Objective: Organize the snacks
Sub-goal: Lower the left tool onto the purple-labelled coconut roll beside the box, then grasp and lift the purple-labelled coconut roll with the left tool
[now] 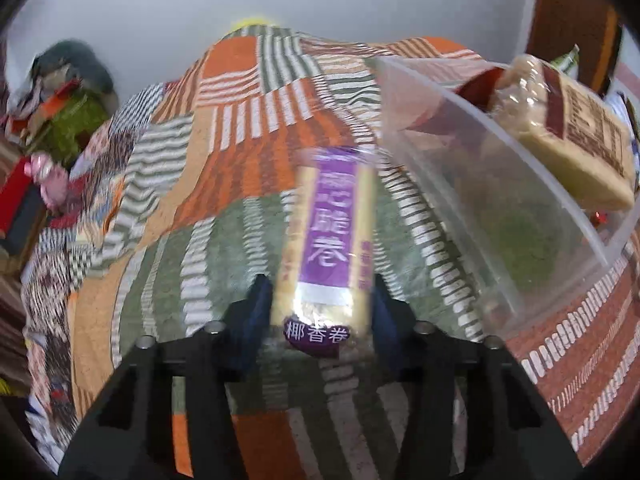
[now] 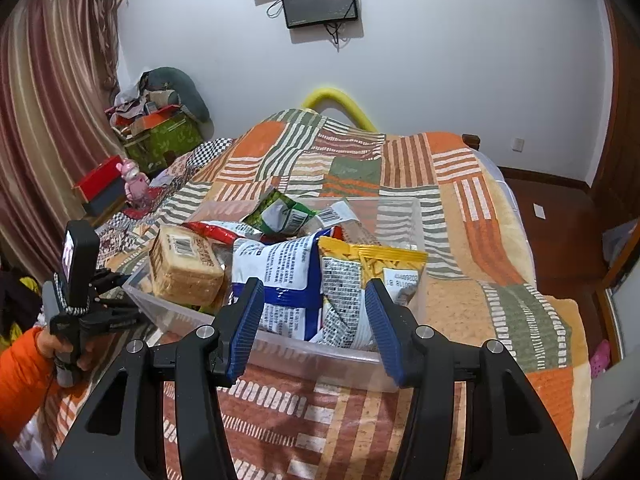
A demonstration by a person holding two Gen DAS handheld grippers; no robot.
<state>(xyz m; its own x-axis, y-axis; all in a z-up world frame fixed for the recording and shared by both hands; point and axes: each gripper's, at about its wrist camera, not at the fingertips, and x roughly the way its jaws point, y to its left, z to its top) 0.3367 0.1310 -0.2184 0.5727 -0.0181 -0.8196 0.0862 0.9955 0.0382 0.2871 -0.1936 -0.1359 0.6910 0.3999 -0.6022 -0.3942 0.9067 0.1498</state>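
Left wrist: left tool [image 1: 320,300] clamps purple snack pack [image 1: 328,236] (level); right tool [image 2: 316,320] apart.

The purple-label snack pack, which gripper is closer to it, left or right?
Left. The left gripper is shut on the purple-label snack pack, beside the clear bin. The right gripper is open and empty at the bin's near wall.

Patchwork blanket [image 2: 460,184], wall-mounted screen [image 2: 320,0], striped curtain [image 2: 52,100], pink toy [image 2: 134,180].
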